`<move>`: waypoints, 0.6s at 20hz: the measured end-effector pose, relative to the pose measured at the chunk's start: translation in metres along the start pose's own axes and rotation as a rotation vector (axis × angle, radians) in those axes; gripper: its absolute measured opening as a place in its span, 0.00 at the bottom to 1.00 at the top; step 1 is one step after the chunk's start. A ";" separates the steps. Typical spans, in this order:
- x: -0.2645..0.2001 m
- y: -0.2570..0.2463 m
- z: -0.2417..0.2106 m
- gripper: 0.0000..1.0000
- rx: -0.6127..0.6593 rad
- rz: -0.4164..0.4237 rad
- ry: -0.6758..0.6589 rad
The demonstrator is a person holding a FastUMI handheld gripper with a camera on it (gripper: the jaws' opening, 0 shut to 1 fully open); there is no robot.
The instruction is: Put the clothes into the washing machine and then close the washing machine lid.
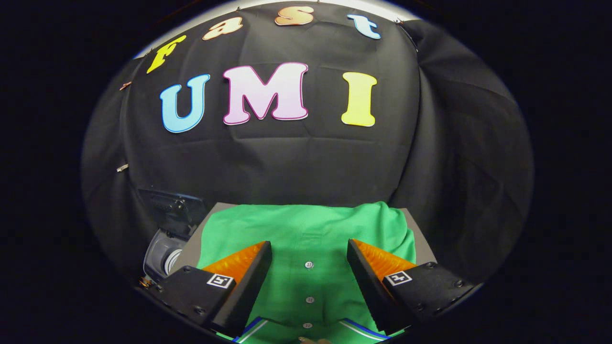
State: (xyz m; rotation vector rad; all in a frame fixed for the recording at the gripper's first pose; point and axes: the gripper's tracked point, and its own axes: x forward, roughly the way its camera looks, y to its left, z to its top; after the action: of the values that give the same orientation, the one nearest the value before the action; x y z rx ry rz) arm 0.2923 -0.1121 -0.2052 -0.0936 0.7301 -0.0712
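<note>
A green buttoned shirt [306, 229] lies spread flat on a grey table [193, 239], its button placket running straight between my fingers. My gripper [310, 246] hovers over the shirt, open wide, with nothing pressed between the fingers. A collar with blue and white stripes shows at the near end of the shirt. To the left of the table, lower down, stands the grey washing machine [162, 255] with its dark lid [172, 205] raised.
The black cloth wall rises right behind the table's far edge and wraps around to the right. The washing machine sits tight against the table's left side.
</note>
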 end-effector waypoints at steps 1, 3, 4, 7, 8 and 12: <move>0.003 -0.002 -0.002 0.99 0.001 -0.008 0.013; 0.010 -0.006 -0.010 0.99 0.005 -0.017 0.048; 0.014 -0.007 -0.016 0.99 0.011 -0.014 0.070; 0.022 -0.009 -0.022 1.00 0.023 -0.015 0.108; 0.024 -0.009 -0.021 0.99 0.025 -0.018 0.106; 0.023 -0.011 -0.026 0.99 0.014 -0.026 0.135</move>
State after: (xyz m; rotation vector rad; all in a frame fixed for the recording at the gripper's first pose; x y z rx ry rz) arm 0.2913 -0.1268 -0.2381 -0.0852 0.8633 -0.1079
